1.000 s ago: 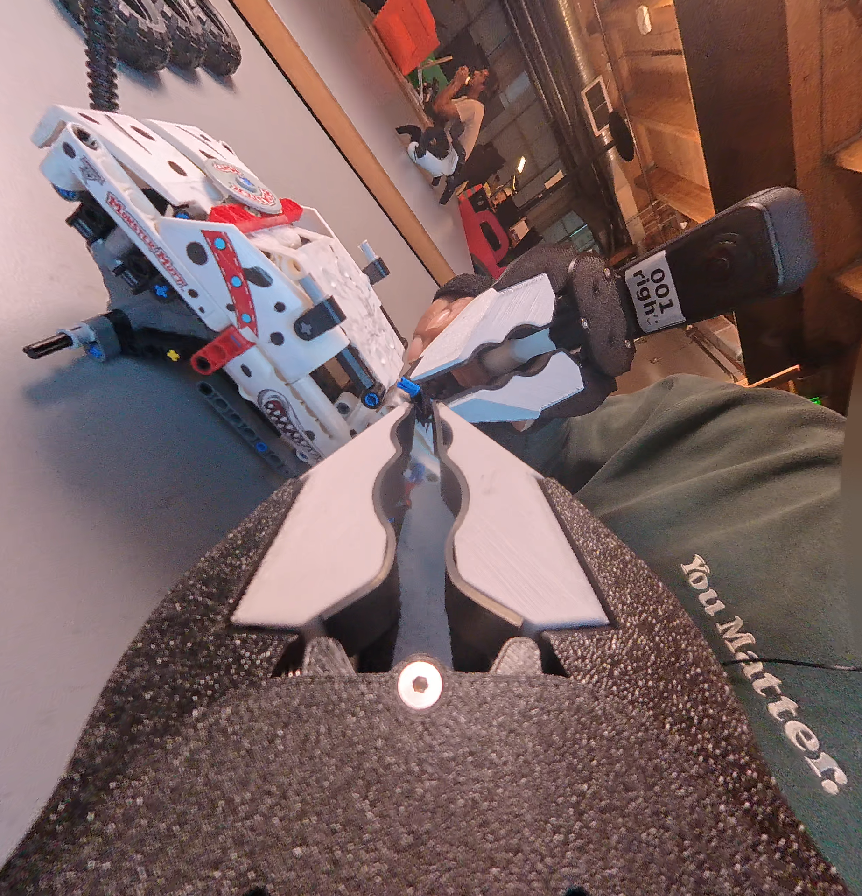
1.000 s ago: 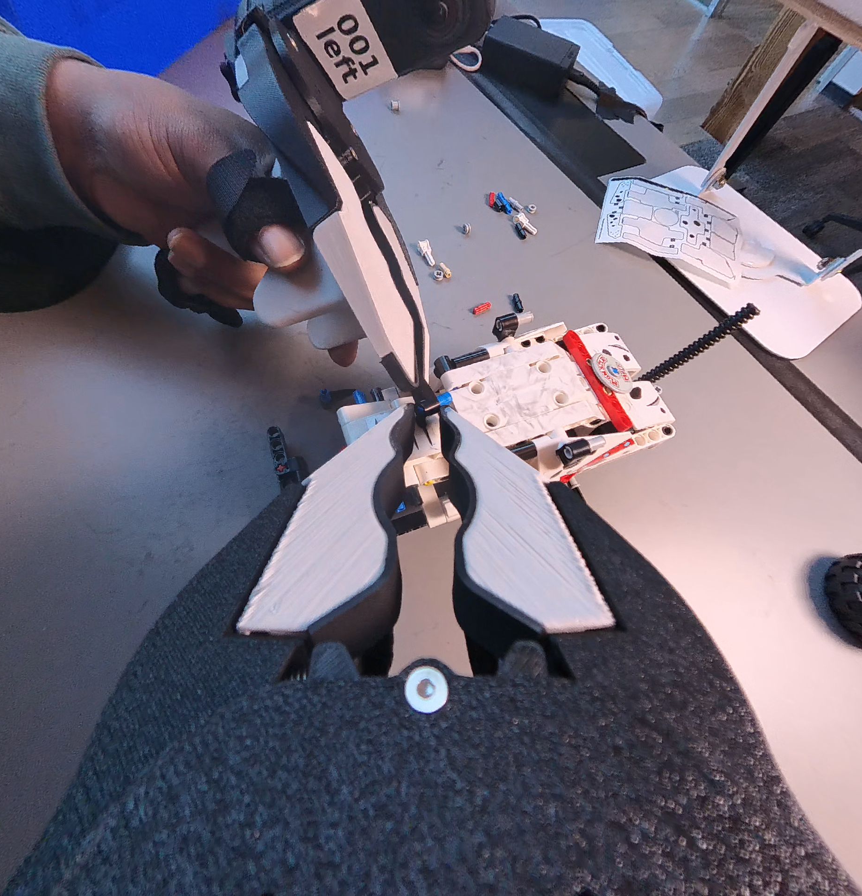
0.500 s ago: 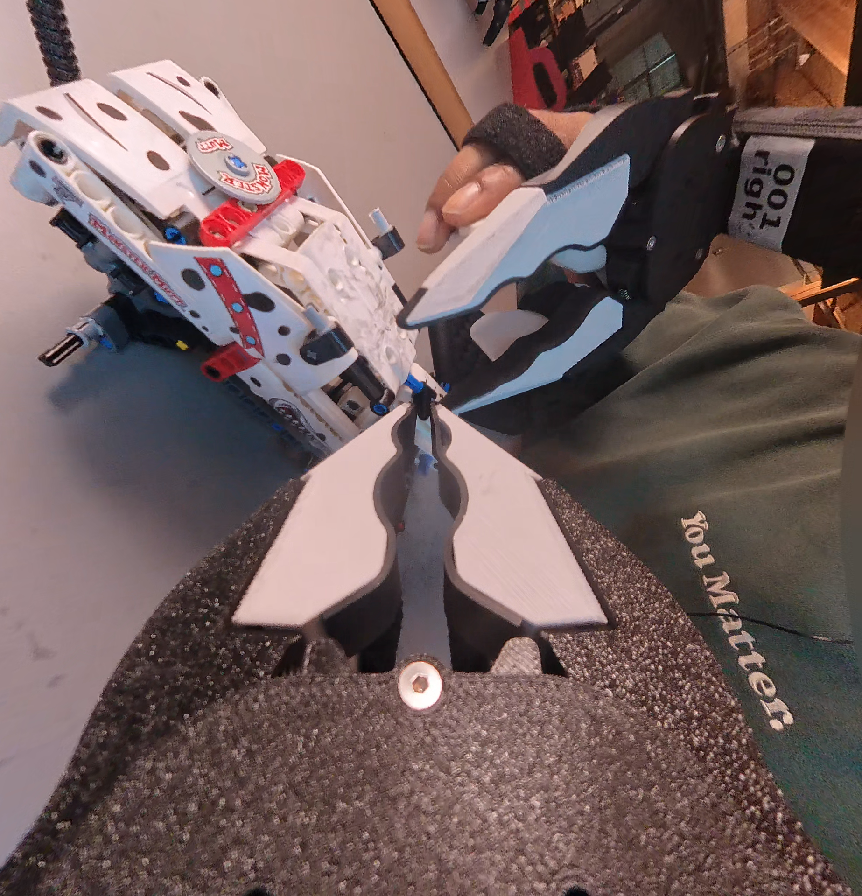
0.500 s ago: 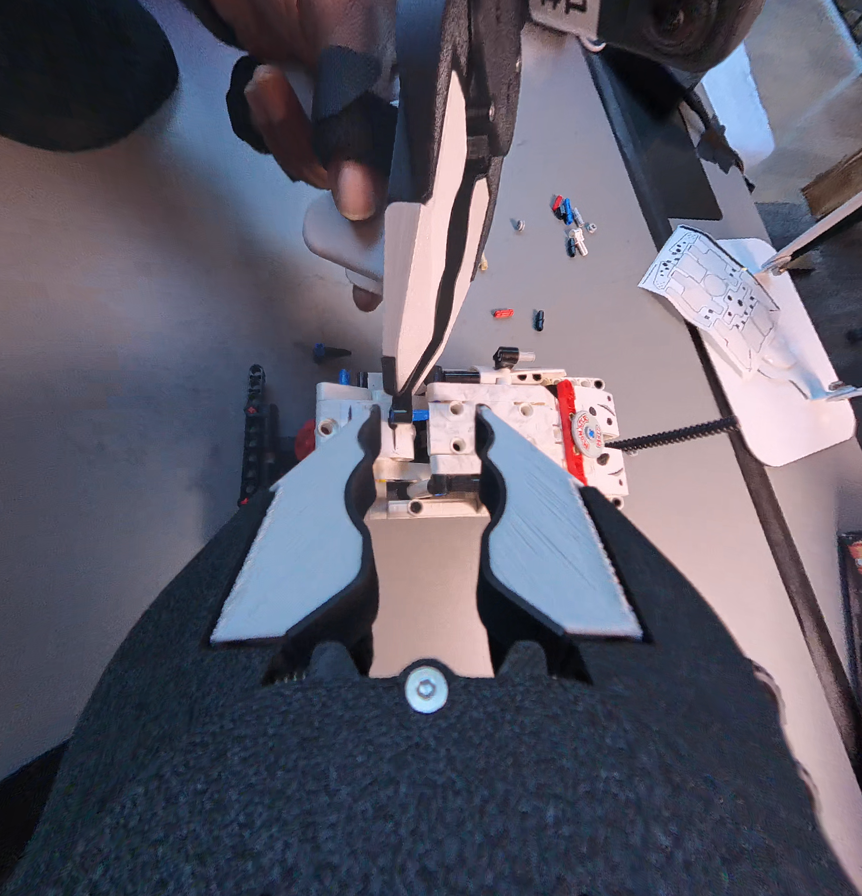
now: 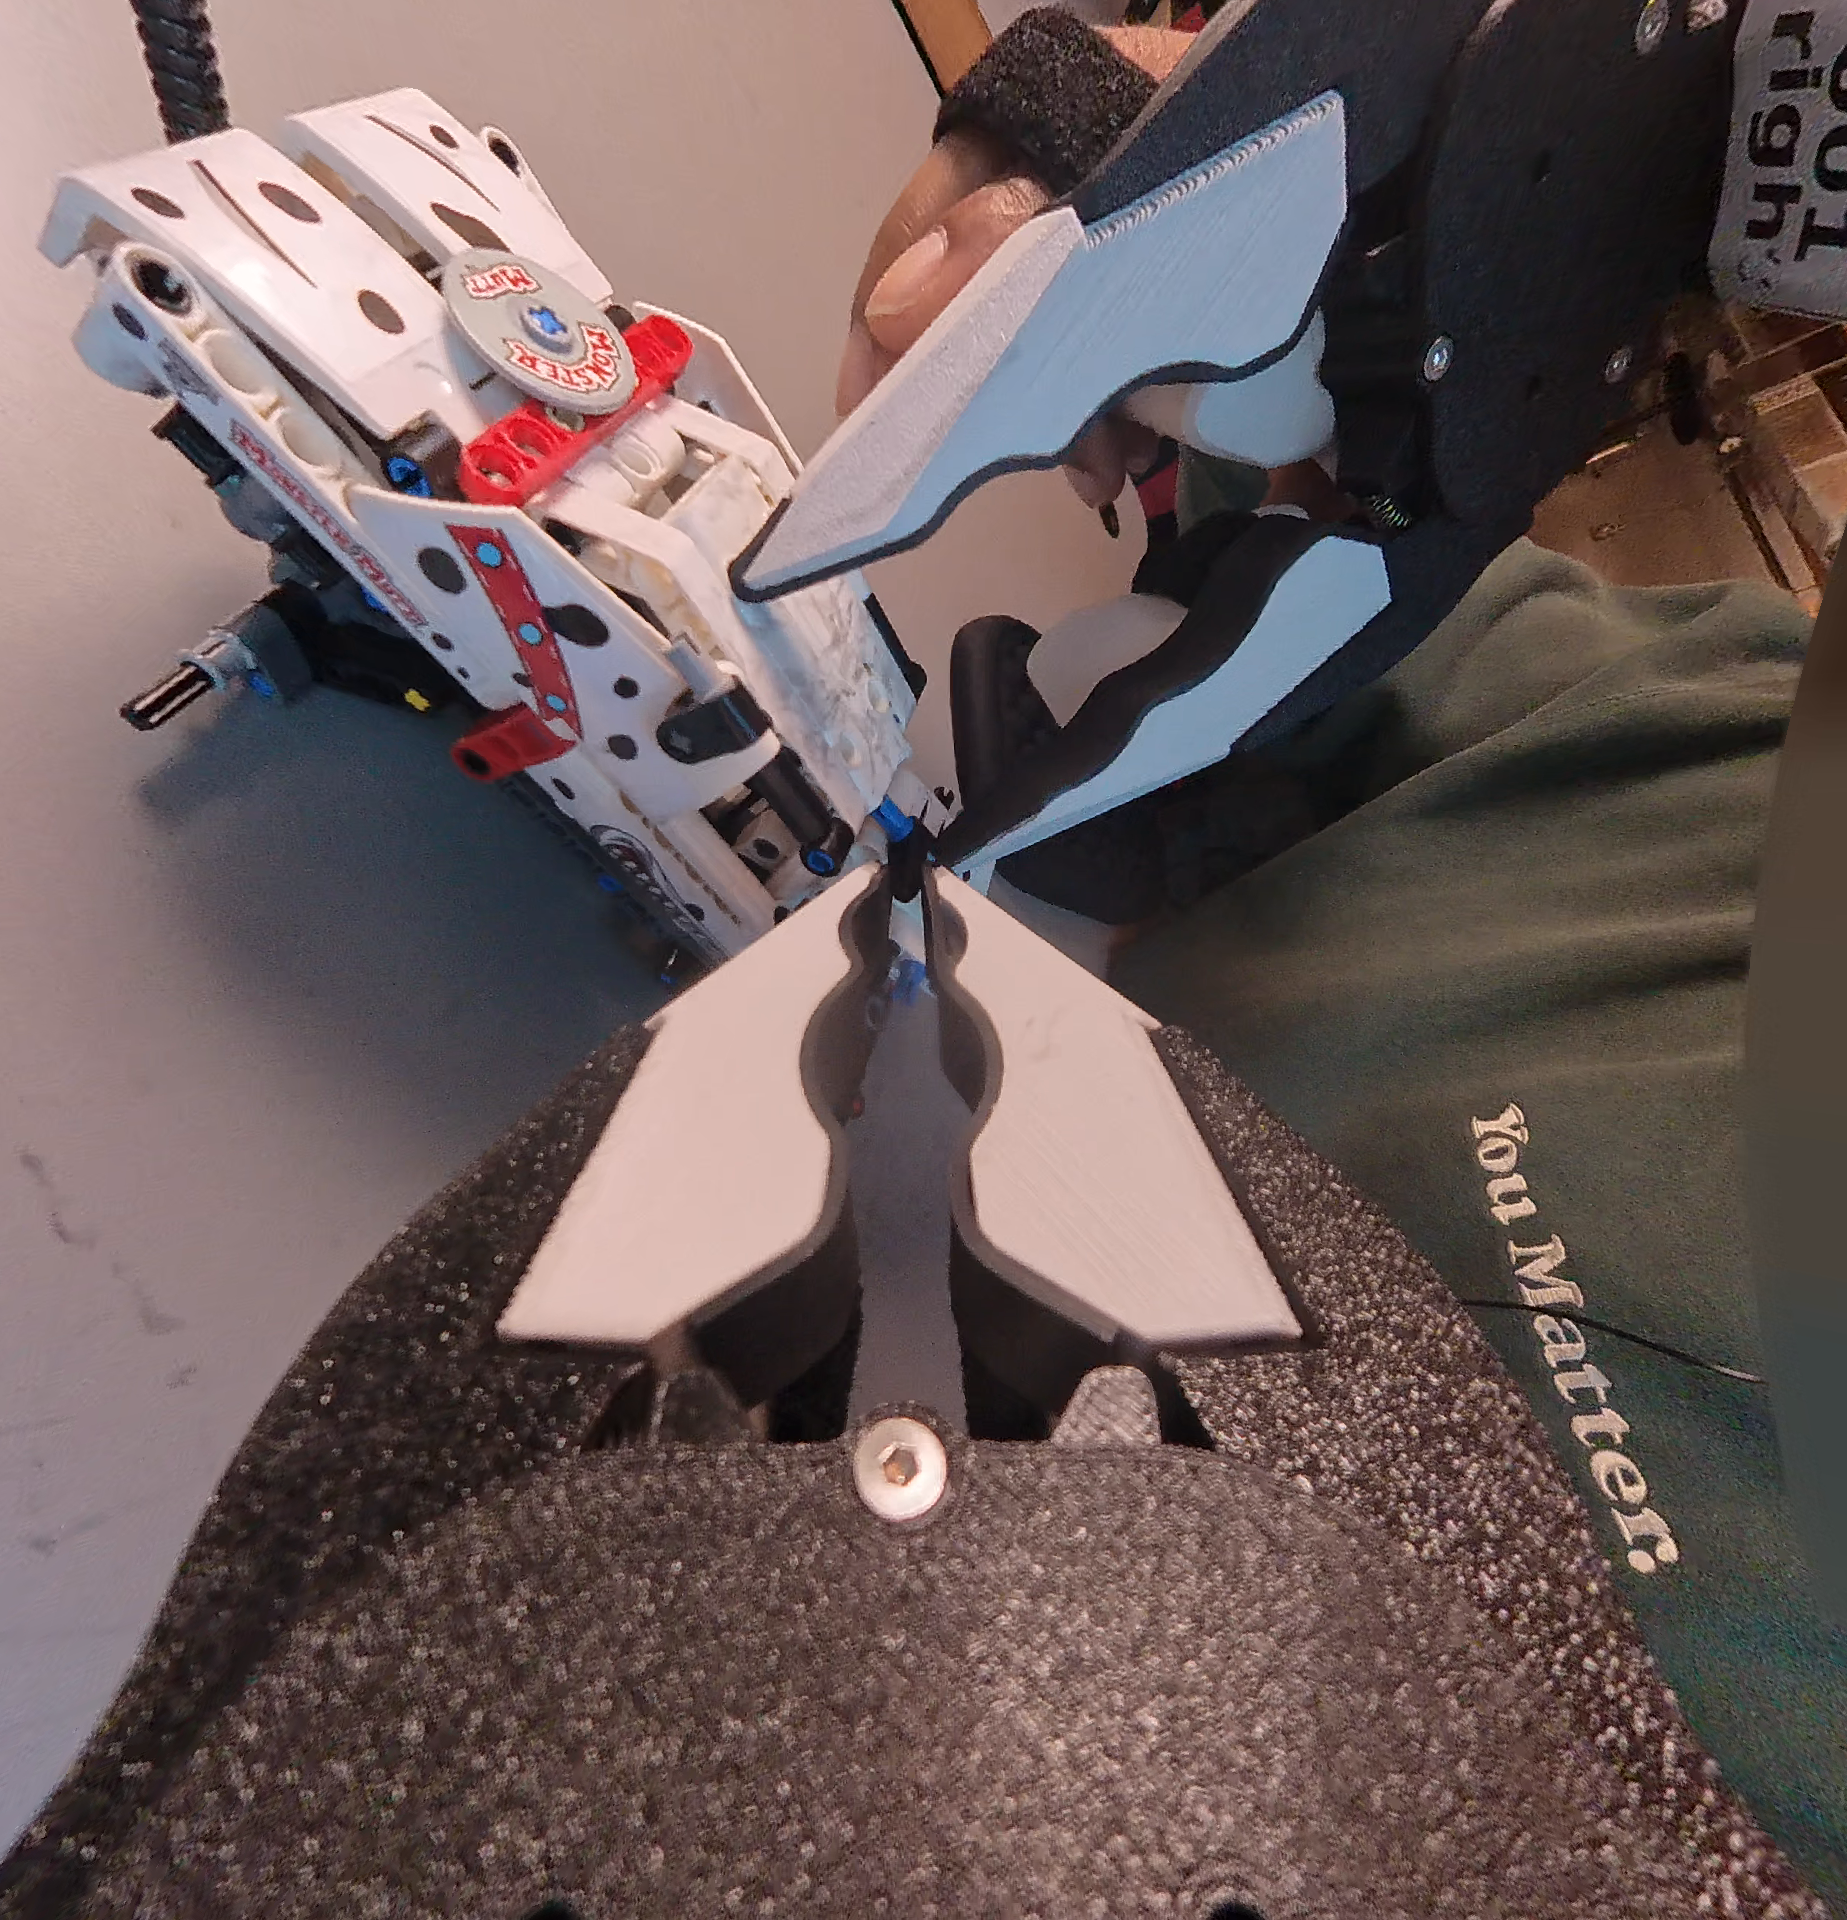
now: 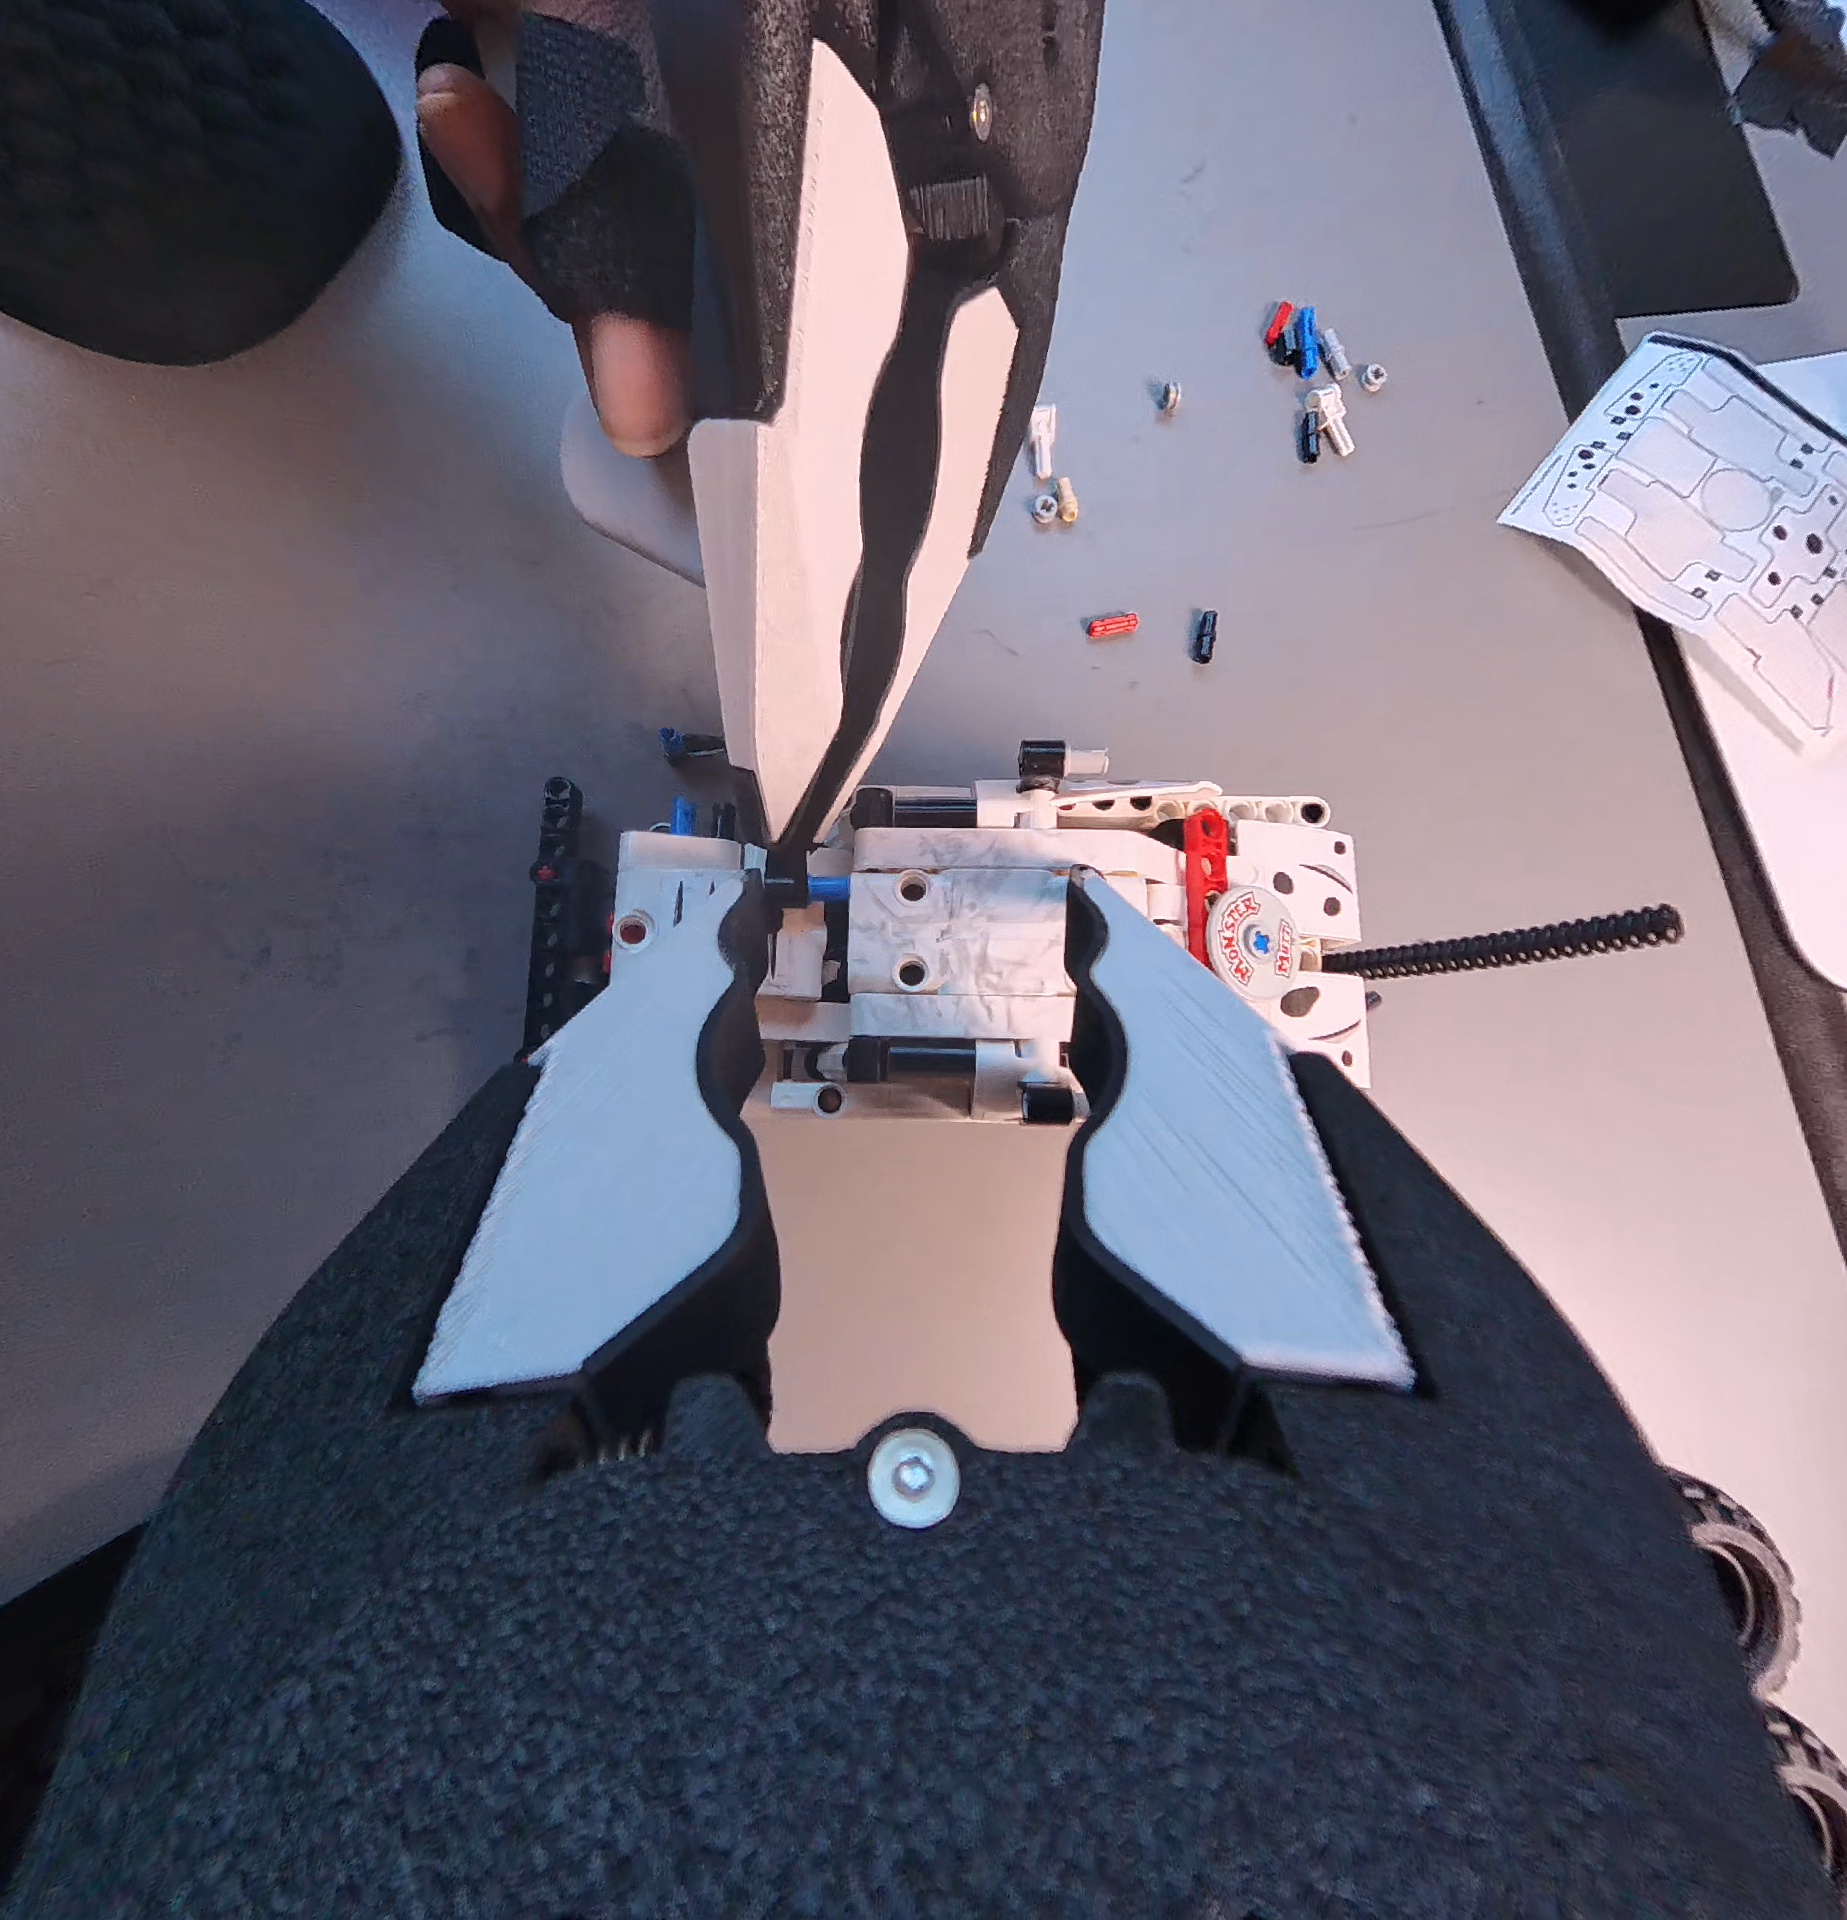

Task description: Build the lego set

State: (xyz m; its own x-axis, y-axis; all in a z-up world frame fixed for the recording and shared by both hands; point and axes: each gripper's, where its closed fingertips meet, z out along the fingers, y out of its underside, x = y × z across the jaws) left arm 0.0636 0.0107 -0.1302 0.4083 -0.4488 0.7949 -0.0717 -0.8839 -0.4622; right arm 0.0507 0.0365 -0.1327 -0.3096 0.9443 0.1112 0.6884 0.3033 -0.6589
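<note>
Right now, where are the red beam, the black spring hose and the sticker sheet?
Red beam (image 6: 1206, 871): right wrist view, mid-length.
Black spring hose (image 6: 1511, 943): right wrist view, middle of its coils.
Sticker sheet (image 6: 1729, 509): right wrist view, centre of the paper.

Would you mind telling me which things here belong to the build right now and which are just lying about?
In use:
- model
- black-and-blue pin, pinched by the left gripper
- right gripper, open around the model

Lying about:
- loose pins
- red pin
- sticker sheet
- tyres
</note>
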